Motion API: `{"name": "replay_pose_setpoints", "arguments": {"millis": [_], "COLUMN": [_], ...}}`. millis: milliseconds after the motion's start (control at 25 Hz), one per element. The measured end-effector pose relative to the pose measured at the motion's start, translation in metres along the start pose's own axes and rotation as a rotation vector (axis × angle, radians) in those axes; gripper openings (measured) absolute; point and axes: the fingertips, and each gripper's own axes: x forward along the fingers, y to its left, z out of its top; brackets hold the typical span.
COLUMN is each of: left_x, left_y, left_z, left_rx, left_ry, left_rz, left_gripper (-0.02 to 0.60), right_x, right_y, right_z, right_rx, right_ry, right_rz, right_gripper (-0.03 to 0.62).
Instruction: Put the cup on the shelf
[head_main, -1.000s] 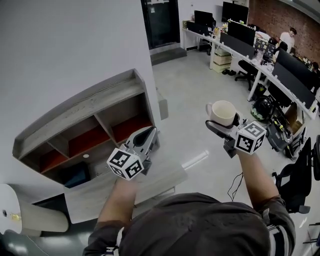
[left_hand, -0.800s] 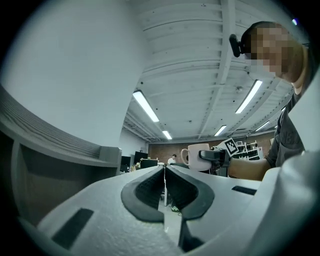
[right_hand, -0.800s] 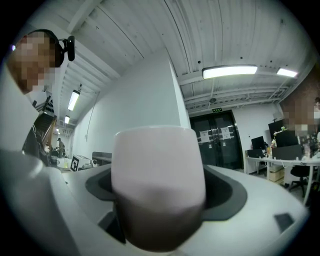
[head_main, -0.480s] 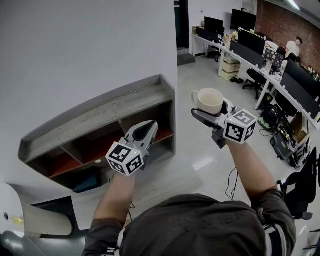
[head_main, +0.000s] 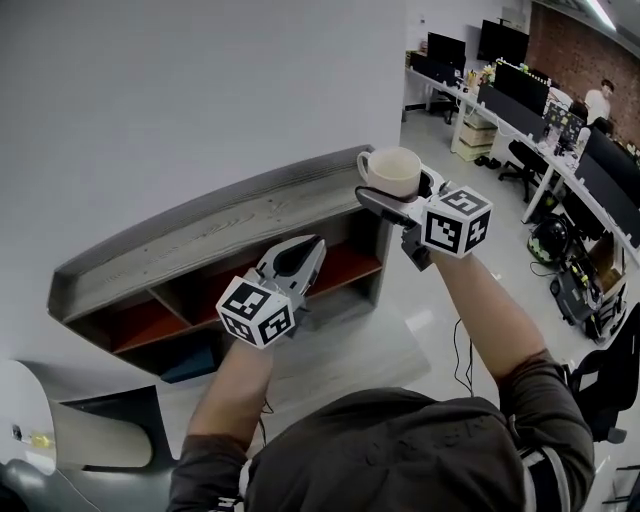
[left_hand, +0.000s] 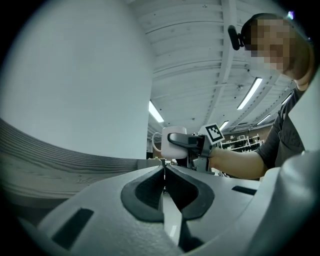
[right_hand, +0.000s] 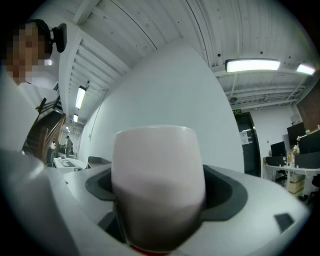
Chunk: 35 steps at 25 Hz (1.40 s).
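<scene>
The white cup (head_main: 390, 172) stands upright in my right gripper (head_main: 398, 190), whose jaws are shut on its sides; it hangs just over the right end of the grey wooden shelf (head_main: 210, 226). In the right gripper view the cup (right_hand: 158, 182) fills the middle between the jaws. My left gripper (head_main: 298, 257) is shut and holds nothing, in front of the shelf's middle compartments. From the left gripper view I see its closed jaws (left_hand: 164, 176), with the cup (left_hand: 171, 145) and the right gripper (left_hand: 192, 144) beyond the shelf's top board (left_hand: 65, 162).
A white wall (head_main: 180, 100) rises behind the shelf. Its lower compartments (head_main: 335, 268) have red backs. A low white table (head_main: 330, 355) lies below it. Office desks with monitors (head_main: 560, 130) and chairs fill the far right, with a person there.
My right gripper has carried the cup left and forward, from open floor to over the shelf's right end. The view has swung right; the left gripper stays shut near the shelf's front.
</scene>
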Motion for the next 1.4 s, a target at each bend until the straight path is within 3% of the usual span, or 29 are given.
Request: {"name": "replay_pose_setpoints", "arguments": {"millis": [520, 1400], "left_x": [-0.036, -0.033], "left_y": [0.029, 0.045], "left_z": [0.006, 0.002], "left_rx": [-0.021, -0.038], "left_ry": [-0.014, -0.009], "left_rz": [-0.076, -0.134], "left_gripper": [0.007, 0.006], "right_x": [0.091, 0.118], "right_y": [-0.012, -0.036], "right_z": [-0.029, -0.064], "right_rx": [-0.002, -0.05], "right_ry": [0.077, 0.247], "right_rz": [-0.135, -0.288], "right_gripper": [0.471, 0.479]}}
